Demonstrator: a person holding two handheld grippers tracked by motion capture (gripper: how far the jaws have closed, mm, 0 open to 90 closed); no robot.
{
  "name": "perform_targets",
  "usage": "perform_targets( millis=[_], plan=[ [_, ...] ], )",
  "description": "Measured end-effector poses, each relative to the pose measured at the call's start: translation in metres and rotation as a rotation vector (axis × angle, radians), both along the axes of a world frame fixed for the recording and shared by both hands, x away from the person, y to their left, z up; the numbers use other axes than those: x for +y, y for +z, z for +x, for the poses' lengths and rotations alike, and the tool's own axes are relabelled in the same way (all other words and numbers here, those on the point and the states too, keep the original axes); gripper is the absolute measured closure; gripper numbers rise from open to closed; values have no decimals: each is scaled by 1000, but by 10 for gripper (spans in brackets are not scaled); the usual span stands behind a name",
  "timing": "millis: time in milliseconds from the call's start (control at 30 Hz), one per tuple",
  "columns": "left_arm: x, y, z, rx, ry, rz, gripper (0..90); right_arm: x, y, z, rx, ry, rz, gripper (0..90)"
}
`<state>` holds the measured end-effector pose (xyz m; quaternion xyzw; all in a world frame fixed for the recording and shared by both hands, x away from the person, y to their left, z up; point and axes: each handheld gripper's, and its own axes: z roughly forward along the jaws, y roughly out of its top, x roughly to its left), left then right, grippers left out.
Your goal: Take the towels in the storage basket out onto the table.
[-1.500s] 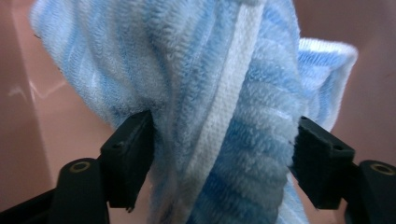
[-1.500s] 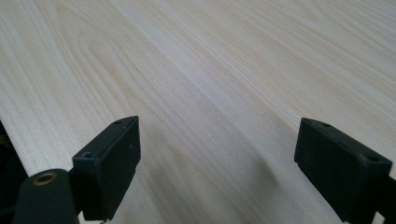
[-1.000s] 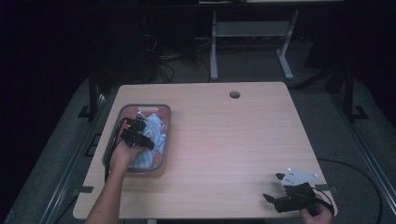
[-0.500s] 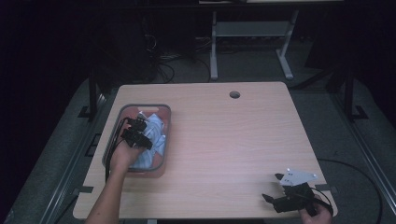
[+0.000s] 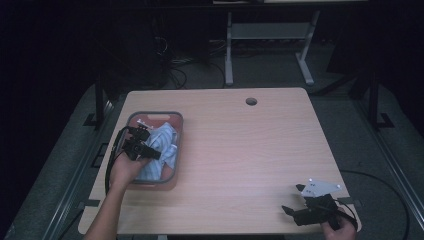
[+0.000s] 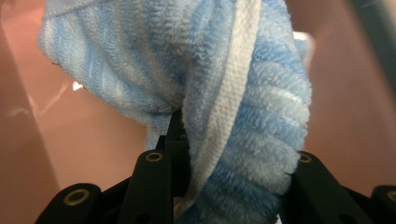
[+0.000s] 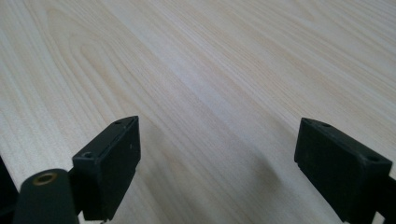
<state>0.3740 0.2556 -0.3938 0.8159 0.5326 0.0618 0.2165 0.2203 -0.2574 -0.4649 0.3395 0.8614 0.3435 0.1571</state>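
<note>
While the right gripper (image 5: 292,214) waits at the table's (image 5: 250,160) near corner with jaws spread wide over bare wood, the left gripper (image 5: 161,156) has just closed its jaws on the blue-and-white towel (image 6: 261,116) in the pink bin (image 5: 172,150) — gripped and bunched, it looks ready to lift out.

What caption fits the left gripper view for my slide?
Left gripper shut on a blue-and-white striped towel over the pink bin.
</note>
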Motion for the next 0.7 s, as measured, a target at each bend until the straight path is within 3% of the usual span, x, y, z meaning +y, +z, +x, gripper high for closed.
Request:
perform_targets(
  millis=[33,200,467,567,700],
  plan=[
    [0,2,-1,-7,-4,-8,663,0,0,0,0,0,0,138],
    [8,16,-10,-47,-13,-132,664,1,0,-1,1,0,0,139],
    [21,28,-18,-81,13,-225,664,0,0,-1,-1,0,0,138],
    [26,36,-21,-111,28,-276,664,-1,2,-1,-11,-4,1,138],
    [28,42,-22,-121,24,-297,664,-2,1,-2,-4,-17,5,138]
  ],
)
